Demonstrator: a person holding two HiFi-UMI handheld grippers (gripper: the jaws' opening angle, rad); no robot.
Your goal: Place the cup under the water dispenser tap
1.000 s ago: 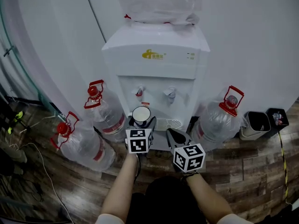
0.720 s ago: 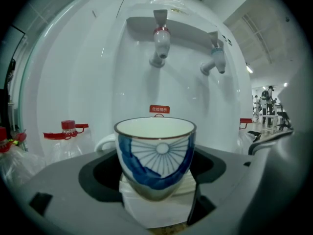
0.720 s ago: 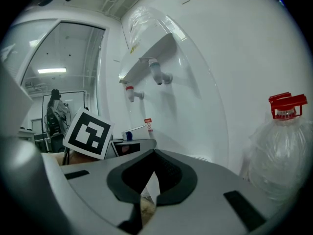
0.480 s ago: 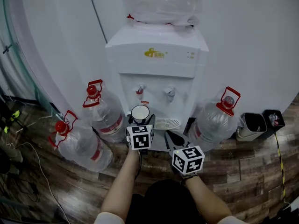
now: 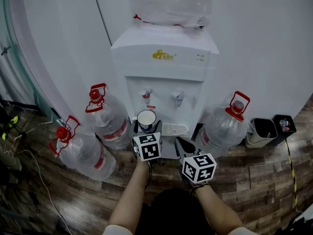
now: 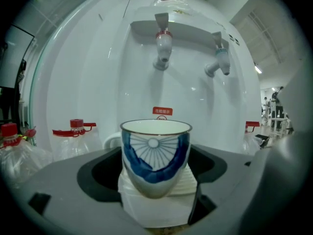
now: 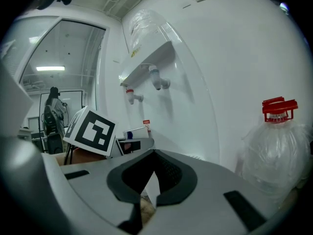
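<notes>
A white cup with a blue fan pattern (image 5: 146,118) (image 6: 155,153) stands upright in my left gripper (image 5: 146,128), which is shut on its lower body. The cup is in front of the white water dispenser (image 5: 166,62), low down and just below the red tap (image 5: 146,94) (image 6: 163,42). The blue tap (image 5: 178,98) (image 6: 219,60) is to its right. My right gripper (image 5: 183,145) (image 7: 149,173) hangs to the right of the cup, shut with nothing in it.
The dispenser's drip tray (image 5: 174,129) sits right of the cup. Large water bottles with red caps lean on the wooden floor at left (image 5: 108,119) (image 5: 80,151) and right (image 5: 224,127). Two small bins (image 5: 259,131) (image 5: 285,124) stand at far right.
Hardly anything: the view has shifted a little and the left gripper still holds the cup below the red tap. The right gripper has edged slightly right.
</notes>
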